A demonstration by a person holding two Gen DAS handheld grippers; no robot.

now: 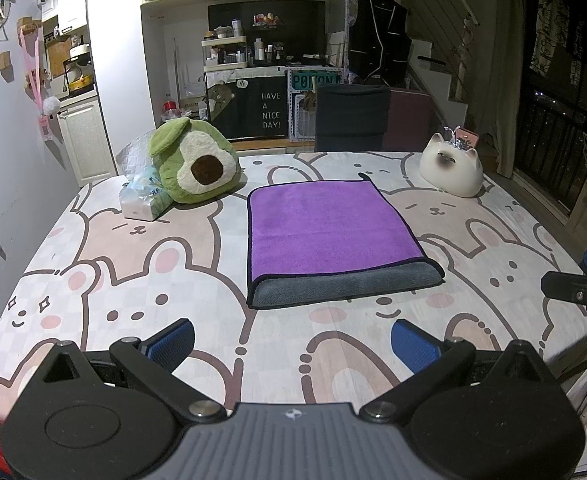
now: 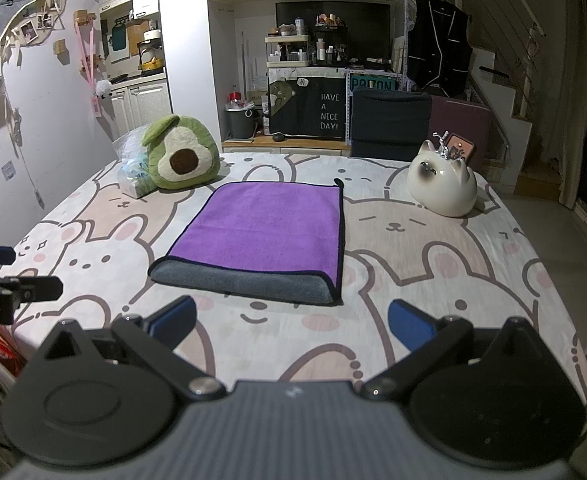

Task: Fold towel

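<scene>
The towel lies flat in the middle of the table, at 12 o'clock from both tongs. It looks folded once already, purple side up with a grey fold near us. Maybe one more fold is left. The left tongs and right tongs are wide apart and hold nothing. I see no boxes or bowls to tell about.
</scene>
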